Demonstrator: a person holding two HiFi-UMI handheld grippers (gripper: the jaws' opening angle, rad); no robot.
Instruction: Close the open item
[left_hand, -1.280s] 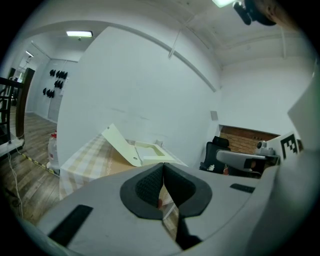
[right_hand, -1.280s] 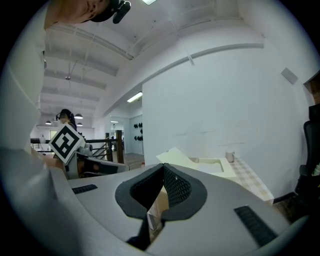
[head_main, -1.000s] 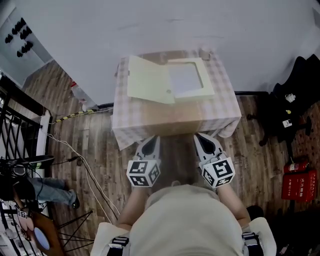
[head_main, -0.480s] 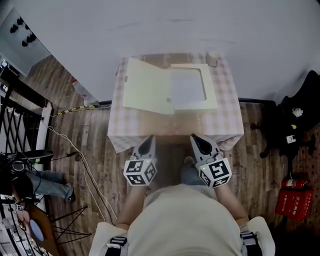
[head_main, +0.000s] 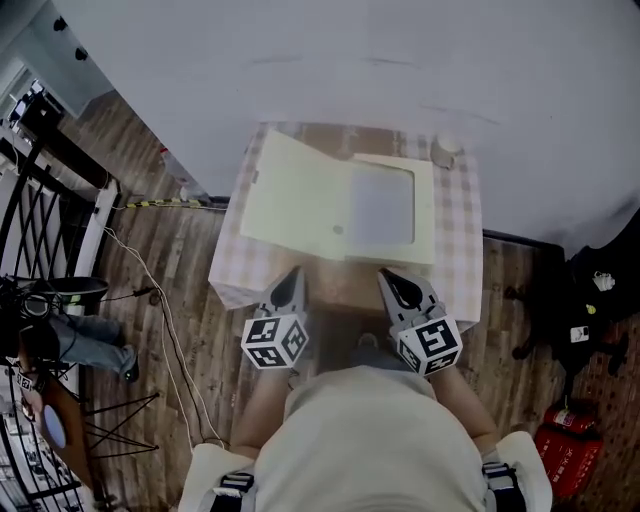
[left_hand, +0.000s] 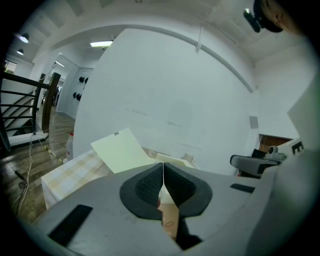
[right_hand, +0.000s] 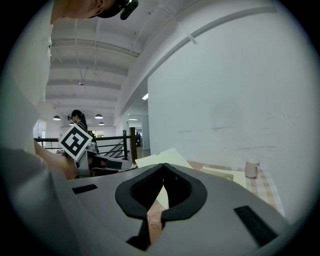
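One checked-cloth table (head_main: 456, 272) bearing one pale-yellow folder (head_main: 300, 195), lying open with its cover swung left, and one cup (head_main: 445, 150) at the far right corner; left gripper (head_main: 292, 276) and right gripper (head_main: 388, 278), two in all, at the near edge, jaws pressed together on nothing.

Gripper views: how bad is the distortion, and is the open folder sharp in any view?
Left gripper view: strong fisheye, black corners, straight lines bow; the open folder looks soft but readable. Right gripper view: same warp, cup on the far corner distinct. Head view: even light, no glare, folder sharpest there.
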